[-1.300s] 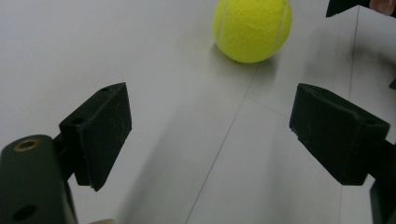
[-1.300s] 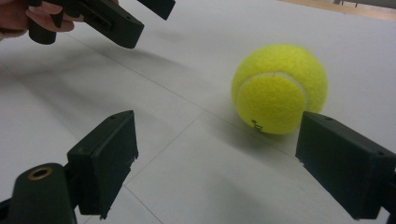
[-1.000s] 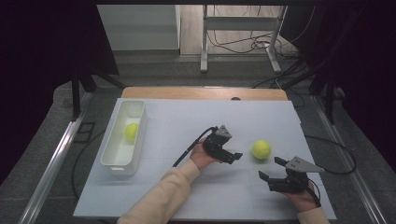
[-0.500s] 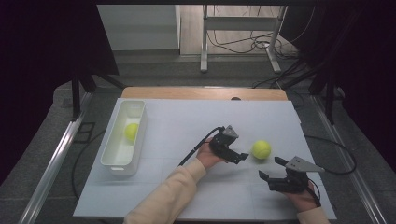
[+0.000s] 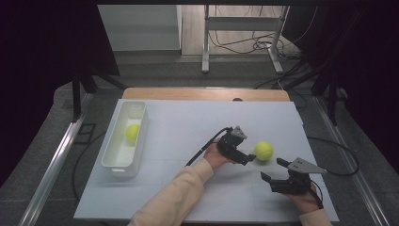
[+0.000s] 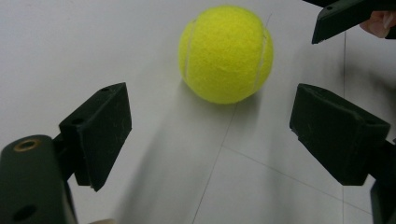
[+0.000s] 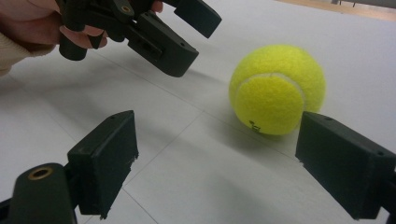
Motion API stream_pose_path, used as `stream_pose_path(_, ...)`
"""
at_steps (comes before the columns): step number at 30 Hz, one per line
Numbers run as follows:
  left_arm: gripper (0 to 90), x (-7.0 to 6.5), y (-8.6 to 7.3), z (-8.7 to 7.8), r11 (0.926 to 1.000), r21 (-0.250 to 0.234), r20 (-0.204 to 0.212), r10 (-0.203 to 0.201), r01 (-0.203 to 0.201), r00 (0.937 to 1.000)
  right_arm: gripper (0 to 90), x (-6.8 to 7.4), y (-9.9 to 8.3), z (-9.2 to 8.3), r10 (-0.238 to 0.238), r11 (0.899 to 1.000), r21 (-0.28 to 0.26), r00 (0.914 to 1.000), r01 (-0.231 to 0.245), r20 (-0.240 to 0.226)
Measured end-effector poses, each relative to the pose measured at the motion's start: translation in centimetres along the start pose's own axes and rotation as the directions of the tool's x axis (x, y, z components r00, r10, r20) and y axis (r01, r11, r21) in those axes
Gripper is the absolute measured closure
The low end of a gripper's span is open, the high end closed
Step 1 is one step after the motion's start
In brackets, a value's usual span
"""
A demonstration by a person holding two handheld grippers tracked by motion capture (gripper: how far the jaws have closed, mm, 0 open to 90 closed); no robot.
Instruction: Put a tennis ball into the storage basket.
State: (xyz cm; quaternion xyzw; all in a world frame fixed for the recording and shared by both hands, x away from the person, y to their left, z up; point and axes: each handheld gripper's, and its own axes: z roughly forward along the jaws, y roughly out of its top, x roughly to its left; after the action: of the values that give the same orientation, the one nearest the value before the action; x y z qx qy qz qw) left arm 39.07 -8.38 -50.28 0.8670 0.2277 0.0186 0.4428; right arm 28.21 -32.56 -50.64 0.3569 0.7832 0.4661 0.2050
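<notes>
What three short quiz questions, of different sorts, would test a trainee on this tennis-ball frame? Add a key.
1. True or false: the left gripper has closed on the tennis ball on the table.
2. How many yellow balls are in the scene, counting the ball in the white bin?
3. The white bin lies to which side of the table: A left, B right, C centre?

Key: 1 false, its jaws are open and the ball lies just ahead of them. 2 two. 3 A.

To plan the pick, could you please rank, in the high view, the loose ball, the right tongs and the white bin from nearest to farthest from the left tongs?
1. Loose ball, just right of the left tongs.
2. Right tongs, lower right.
3. White bin, far left, holding a second ball.
</notes>
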Motion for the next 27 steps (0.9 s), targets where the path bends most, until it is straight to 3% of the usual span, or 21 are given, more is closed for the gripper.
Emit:
stream_pose_path(17,13.4,-0.1,0.7,1.8,0.9995,0.028,0.019,0.012,-0.013,0.9998,13.5,-0.1,0.1,-0.1,0.003,1.000,-0.003,1.0000,-0.003,0.008)
stream_pose_path(21,13.4,0.0,0.8,2.1,0.9998,0.017,0.025,0.003,-0.003,0.9997,13.5,-0.1,0.1,-0.2,0.004,1.000,-0.010,0.9999,-0.004,0.011)
stream_pose_path(27,13.2,0.0,1.1,2.7,0.9997,0.000,0.037,0.025,-0.025,0.9990,13.5,-0.1,0.1,-0.3,0.009,1.000,-0.023,0.9999,-0.008,0.010)
